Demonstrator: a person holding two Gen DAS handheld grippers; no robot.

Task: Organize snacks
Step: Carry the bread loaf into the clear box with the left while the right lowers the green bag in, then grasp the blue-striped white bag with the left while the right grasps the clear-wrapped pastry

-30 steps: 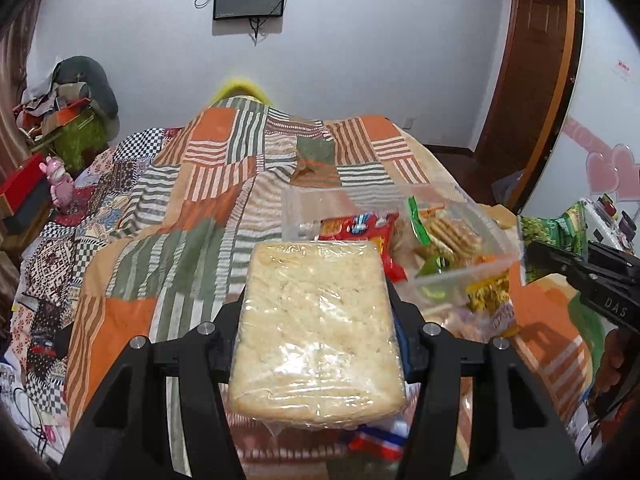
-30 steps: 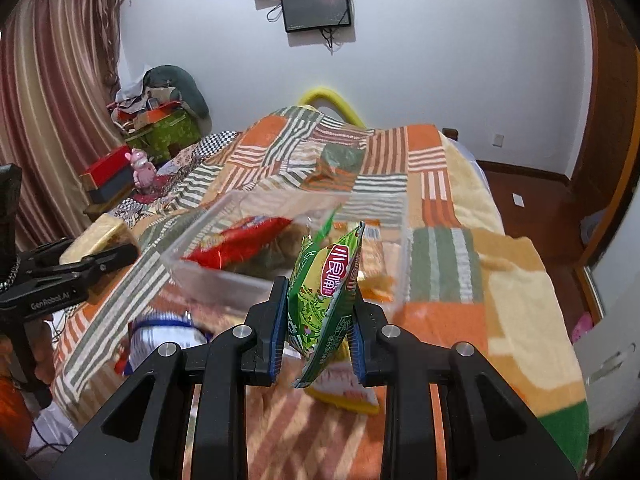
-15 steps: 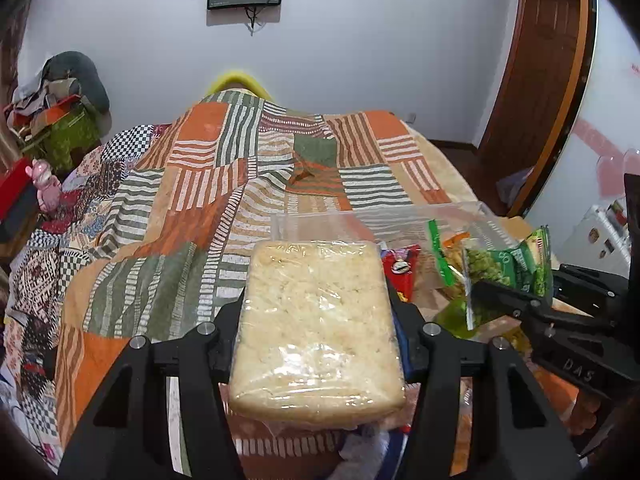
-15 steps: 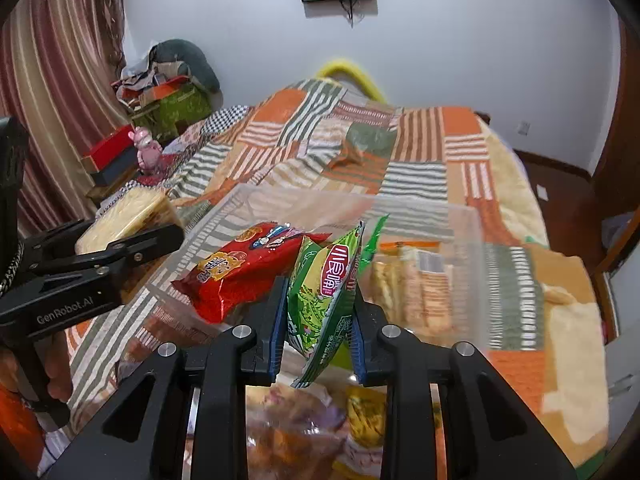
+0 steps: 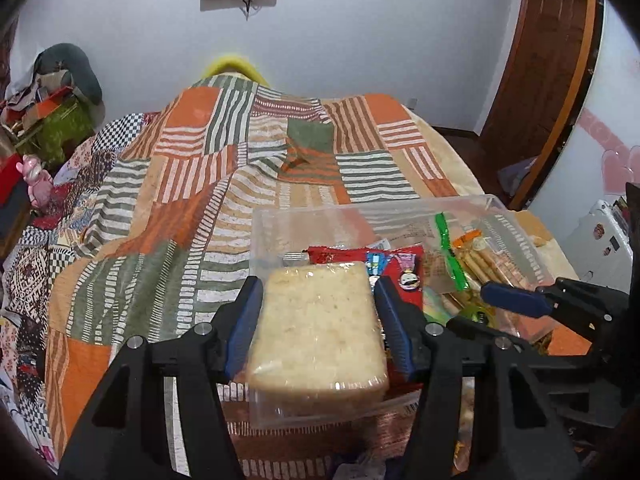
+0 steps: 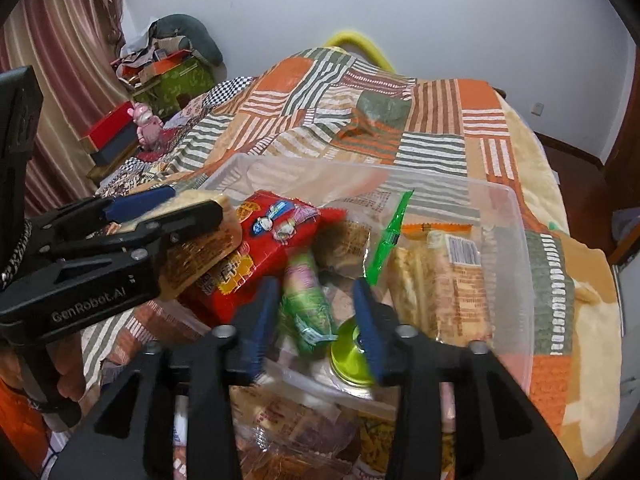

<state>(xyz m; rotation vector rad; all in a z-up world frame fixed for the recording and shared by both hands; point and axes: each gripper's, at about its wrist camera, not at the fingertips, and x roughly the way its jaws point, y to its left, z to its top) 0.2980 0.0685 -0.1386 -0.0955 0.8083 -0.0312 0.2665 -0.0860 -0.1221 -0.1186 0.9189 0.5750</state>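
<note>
A clear plastic bin (image 6: 516, 240) (image 5: 360, 206) stands on the bed and holds a red snack bag (image 6: 260, 248), a biscuit pack (image 6: 460, 280) and a green-lidded item (image 6: 352, 356). My right gripper (image 6: 316, 286) is over the bin with its jaws opening. A blurred green snack bag (image 6: 308, 312) is slipping down between them, clear of the pads. My left gripper (image 5: 316, 282) (image 6: 192, 202) is at the bin's near left corner, its jaws also opening. The pale wrapped bread pack (image 5: 316, 336) sits loose and blurred between its blue pads, sagging onto the bin's rim.
A patchwork blanket (image 5: 192, 208) covers the bed. More snack packs (image 6: 288, 432) lie in front of the bin. A pink toy (image 6: 146, 124) and cluttered boxes (image 6: 172, 76) sit at the left. A wooden door (image 5: 540, 80) is at the right. A hand (image 6: 68, 380) grips the left tool.
Both grippers came forward and down over the bin. The right jaws parted and the green bag dropped from them. The left jaws widened slightly and the bread pack sank between them.
</note>
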